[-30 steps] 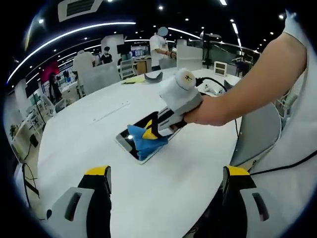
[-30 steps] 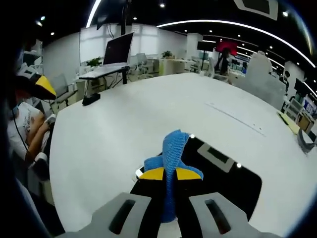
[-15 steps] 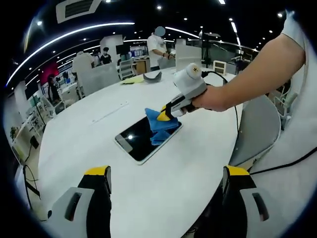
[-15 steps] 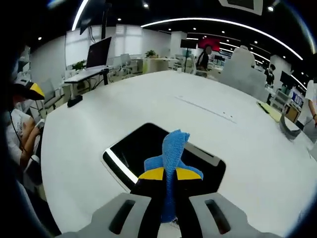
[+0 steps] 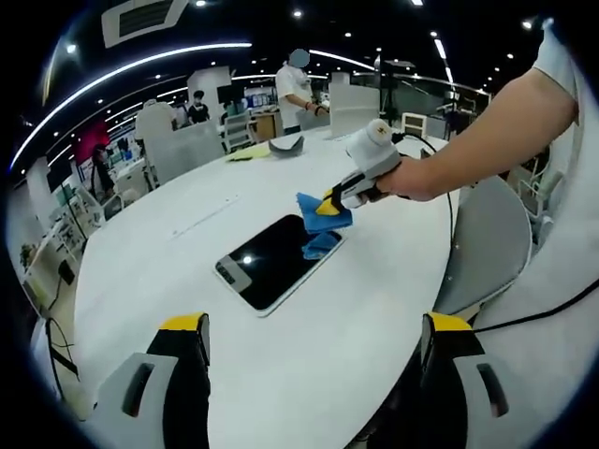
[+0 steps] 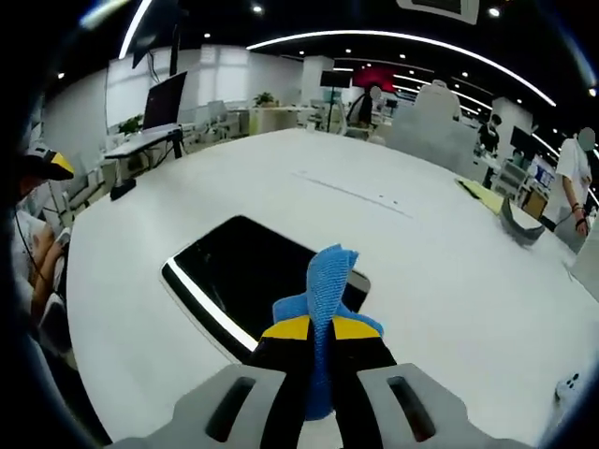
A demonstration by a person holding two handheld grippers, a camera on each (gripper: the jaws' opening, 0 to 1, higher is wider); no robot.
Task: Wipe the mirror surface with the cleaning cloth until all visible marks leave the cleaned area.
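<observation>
1. Mirror (image 5: 274, 261) lies flat on the white table (image 5: 168, 299), a dark rectangle with a pale border, its long side running diagonally in the left gripper view.
2. In the right gripper view the mirror (image 6: 245, 280) sits just ahead of the jaws, and a bright ceiling light reflects as a streak along its near edge.
3. A blue cloth (image 6: 323, 299) is clamped between the yellow-tipped jaws of the right gripper (image 6: 312, 328), the fabric standing up above the tips.
4. From the left gripper view, the right gripper (image 5: 339, 198) is held by a person's hand (image 5: 398, 180) and tilts down at the mirror's far end, with the cloth (image 5: 321, 213) hanging from its tips.
5. The cloth's lower folds are over the mirror's far corner; whether they press on the glass I cannot tell.
6. The left gripper (image 5: 314, 323) is held back near the table's near edge, jaws spread wide apart with nothing between them.
7. No marks can be made out on the mirror at this size.
8. Farther across the table lie a yellow sheet (image 5: 245, 152) and a grey curved object (image 5: 286, 145), well apart from the mirror.
9. A grey chair (image 5: 489, 251) stands beside the table under the person's forearm.
10. People stand among desks in the background.
</observation>
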